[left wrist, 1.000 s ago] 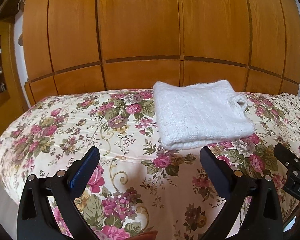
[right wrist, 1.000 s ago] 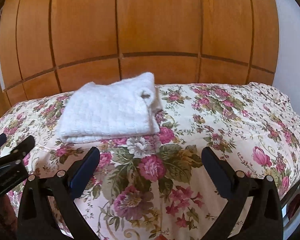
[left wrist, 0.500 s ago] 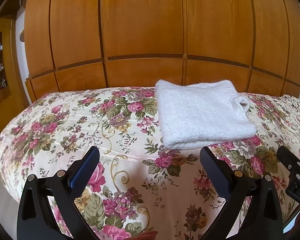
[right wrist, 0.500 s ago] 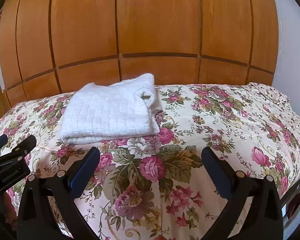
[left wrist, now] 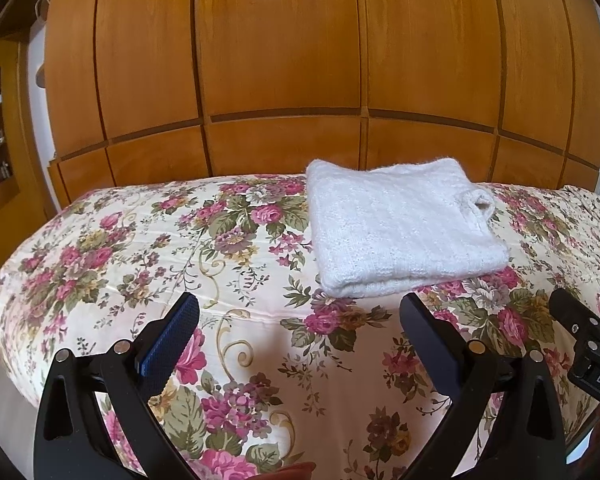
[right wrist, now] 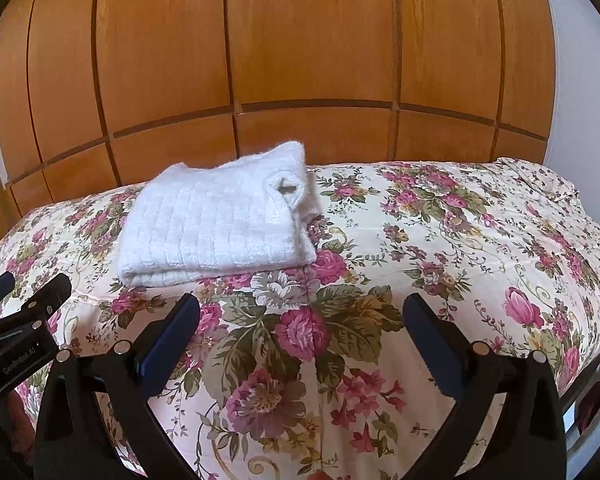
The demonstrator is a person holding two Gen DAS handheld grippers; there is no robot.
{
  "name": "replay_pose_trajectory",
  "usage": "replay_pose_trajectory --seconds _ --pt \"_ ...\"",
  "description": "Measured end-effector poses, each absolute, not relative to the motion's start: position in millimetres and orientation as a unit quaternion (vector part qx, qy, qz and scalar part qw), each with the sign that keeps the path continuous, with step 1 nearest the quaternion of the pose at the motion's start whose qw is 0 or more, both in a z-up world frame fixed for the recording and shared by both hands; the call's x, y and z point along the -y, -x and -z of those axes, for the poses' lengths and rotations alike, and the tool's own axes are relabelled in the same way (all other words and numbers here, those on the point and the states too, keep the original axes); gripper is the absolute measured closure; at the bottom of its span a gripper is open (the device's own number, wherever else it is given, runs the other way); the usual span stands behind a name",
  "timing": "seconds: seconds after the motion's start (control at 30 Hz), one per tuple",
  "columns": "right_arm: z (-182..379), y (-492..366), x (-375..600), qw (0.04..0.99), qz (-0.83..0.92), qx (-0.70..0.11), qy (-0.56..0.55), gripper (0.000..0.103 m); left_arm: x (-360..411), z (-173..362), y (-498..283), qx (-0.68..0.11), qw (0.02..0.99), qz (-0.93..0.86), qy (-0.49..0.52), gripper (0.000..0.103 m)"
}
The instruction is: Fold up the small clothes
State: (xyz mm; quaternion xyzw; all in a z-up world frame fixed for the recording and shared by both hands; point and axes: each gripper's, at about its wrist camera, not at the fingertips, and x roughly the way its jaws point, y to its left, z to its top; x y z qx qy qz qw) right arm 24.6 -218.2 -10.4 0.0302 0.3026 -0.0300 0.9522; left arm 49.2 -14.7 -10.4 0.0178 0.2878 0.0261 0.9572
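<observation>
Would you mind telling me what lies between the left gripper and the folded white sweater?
Only bare flowered bedspread separates the open left gripper from the sweater, seen in the left wrist view.

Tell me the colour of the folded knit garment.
White; the folded knit garment shows best in the left wrist view.

Fuzzy white knit sweater (left wrist: 400,232), ribbed and soft, on a smooth floral cotton-like bedspread (left wrist: 140,248). Behind, glossy varnished wood panels (left wrist: 280,60). Left gripper (left wrist: 298,320): matt black plastic, ridged blue pads.
</observation>
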Motion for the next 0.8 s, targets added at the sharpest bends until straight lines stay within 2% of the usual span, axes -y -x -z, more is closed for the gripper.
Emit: replay_pose_trajectory --seconds 0.8 --pt "12.6 -25.1 217.7 0.951 0.027 -0.307 -0.028 0.002 14.5 12.1 -48.4 -0.290 0.957 -0.026 -0.017 0.004"
